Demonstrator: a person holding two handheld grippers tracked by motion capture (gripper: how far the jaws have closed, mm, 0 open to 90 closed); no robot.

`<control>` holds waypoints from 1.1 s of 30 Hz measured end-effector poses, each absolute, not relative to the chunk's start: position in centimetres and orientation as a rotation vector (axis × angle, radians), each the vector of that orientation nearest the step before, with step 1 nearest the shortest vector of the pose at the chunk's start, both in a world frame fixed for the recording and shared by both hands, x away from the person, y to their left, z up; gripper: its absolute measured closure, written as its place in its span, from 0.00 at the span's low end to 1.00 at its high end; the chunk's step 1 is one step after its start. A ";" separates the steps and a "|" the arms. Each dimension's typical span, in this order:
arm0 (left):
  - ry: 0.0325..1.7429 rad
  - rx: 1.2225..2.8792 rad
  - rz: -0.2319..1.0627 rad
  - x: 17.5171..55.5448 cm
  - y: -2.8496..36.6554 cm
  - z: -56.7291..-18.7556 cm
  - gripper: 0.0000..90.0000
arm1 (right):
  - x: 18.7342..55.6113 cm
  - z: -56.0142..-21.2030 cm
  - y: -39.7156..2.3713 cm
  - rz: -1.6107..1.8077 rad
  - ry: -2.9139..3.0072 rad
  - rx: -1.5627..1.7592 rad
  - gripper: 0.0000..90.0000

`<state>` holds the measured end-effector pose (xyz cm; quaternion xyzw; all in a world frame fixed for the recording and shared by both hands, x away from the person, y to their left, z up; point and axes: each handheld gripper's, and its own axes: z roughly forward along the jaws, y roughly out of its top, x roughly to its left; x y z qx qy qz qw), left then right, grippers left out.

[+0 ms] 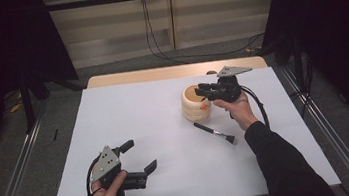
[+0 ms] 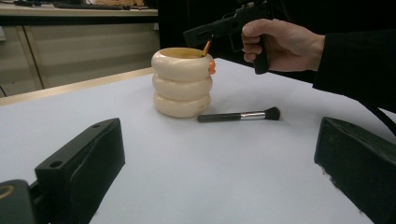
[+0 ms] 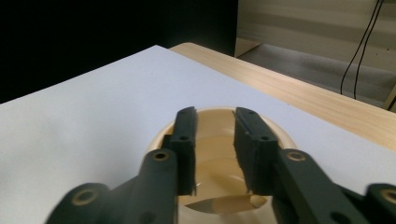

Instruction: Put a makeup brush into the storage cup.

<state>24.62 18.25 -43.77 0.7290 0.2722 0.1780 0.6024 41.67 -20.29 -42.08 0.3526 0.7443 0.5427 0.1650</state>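
High view: right gripper [image 1: 203,92] level over cream holder [image 1: 196,104], fingers slightly apart

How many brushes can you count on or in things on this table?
2. One black brush lies flat on the white table beside the cream pot. One with an orange handle stands inside the pot. Others could be hidden in there.

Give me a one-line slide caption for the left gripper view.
Cream ringed pot with a makeup brush lying beside it, the right gripper poised over its mouth.
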 end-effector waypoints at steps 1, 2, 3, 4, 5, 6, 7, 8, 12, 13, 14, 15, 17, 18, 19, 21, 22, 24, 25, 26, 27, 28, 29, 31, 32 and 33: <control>0.631 1.688 0.414 24.6 18.2 -43.8 0.02 | 41.6 -42.1 -20.3 1.542 2.119 1.004 0.71; 0.630 1.690 0.414 24.6 18.2 -43.8 0.02 | 41.6 -42.0 -20.3 1.540 2.114 1.009 0.67; 0.631 1.688 0.412 24.6 18.2 -43.8 0.02 | 41.6 -42.0 -20.4 1.540 2.107 1.019 0.64; 0.631 1.689 0.413 24.6 18.2 -43.8 0.02 | 41.6 -42.0 -20.4 1.541 2.109 1.016 0.62; 0.630 1.689 0.414 24.6 18.3 -43.8 0.02 | 41.6 -42.0 -20.4 1.543 2.109 1.013 0.56; 0.629 1.688 0.413 24.6 18.2 -43.8 0.02 | 41.6 -42.0 -20.4 1.539 2.108 1.020 0.48; 0.630 1.688 0.413 24.6 18.3 -43.8 0.02 | 41.6 -42.0 -20.5 1.534 2.108 1.023 0.45; 0.631 1.688 0.413 24.6 18.2 -43.8 0.02 | 41.5 -42.0 -20.5 1.532 2.105 1.023 0.39; 0.633 1.692 0.413 24.6 18.2 -43.8 0.02 | 41.4 -41.9 -20.6 1.527 2.115 1.011 0.19; 0.632 1.691 0.415 24.6 18.3 -43.8 0.02 | 41.3 -41.9 -20.6 1.527 2.112 1.010 0.14; 0.632 1.690 0.415 24.6 18.3 -43.8 0.02 | 41.3 -41.9 -20.6 1.521 2.095 1.021 0.09; 0.626 1.701 0.419 24.7 18.3 -43.8 0.02 | 41.3 -41.8 -20.7 1.517 2.086 1.034 0.07; 0.630 1.692 0.416 24.6 18.3 -43.8 0.02 | 41.3 -41.9 -20.9 1.524 2.077 1.043 0.04; 0.632 1.690 0.415 24.6 18.2 -43.8 0.02 | 41.2 -41.9 -21.0 1.525 2.069 1.053 0.03; 0.632 1.691 0.414 24.6 18.2 -43.8 0.02 | 41.2 -41.9 -21.0 1.525 2.068 1.054 0.03; 0.629 1.689 0.415 24.6 18.3 -43.8 0.02 | 41.1 -41.9 -21.2 1.528 2.066 1.059 0.03; 0.629 1.690 0.415 24.6 18.3 -43.8 0.02 | 41.0 -41.9 -21.2 1.528 2.064 1.062 0.04; 0.625 1.698 0.422 24.7 18.4 -43.8 0.02 | 40.9 -41.8 -21.5 1.530 2.057 1.064 0.05; 0.626 1.697 0.422 24.7 18.4 -43.8 0.02 | 40.8 -41.8 -21.6 1.527 2.055 1.072 0.05; 0.627 1.695 0.423 24.7 18.4 -43.8 0.02 | 40.7 -41.8 -21.7 1.527 2.055 1.067 0.06; 0.628 1.695 0.426 24.7 18.5 -43.7 0.02 | 40.6 -41.7 -21.9 1.529 2.047 1.067 0.06; 0.635 1.684 0.423 24.6 18.4 -43.8 0.02 | 40.4 -41.7 -22.0 1.526 2.045 1.071 0.06; 0.635 1.685 0.424 24.6 18.4 -43.7 0.02 | 40.2 -41.7 -22.1 1.529 2.044 1.067 0.06; 0.634 1.683 0.423 24.6 18.5 -43.7 0.02 | 39.7 -41.7 -22.4 1.534 2.040 1.061 0.05; 0.625 1.691 0.423 24.6 18.5 -43.7 0.02 | 39.5 -41.6 -22.5 1.535 2.035 1.065 0.04; 0.622 1.702 0.430 24.7 18.6 -43.7 0.02 | 39.3 -41.6 -22.7 1.538 2.031 1.062 0.04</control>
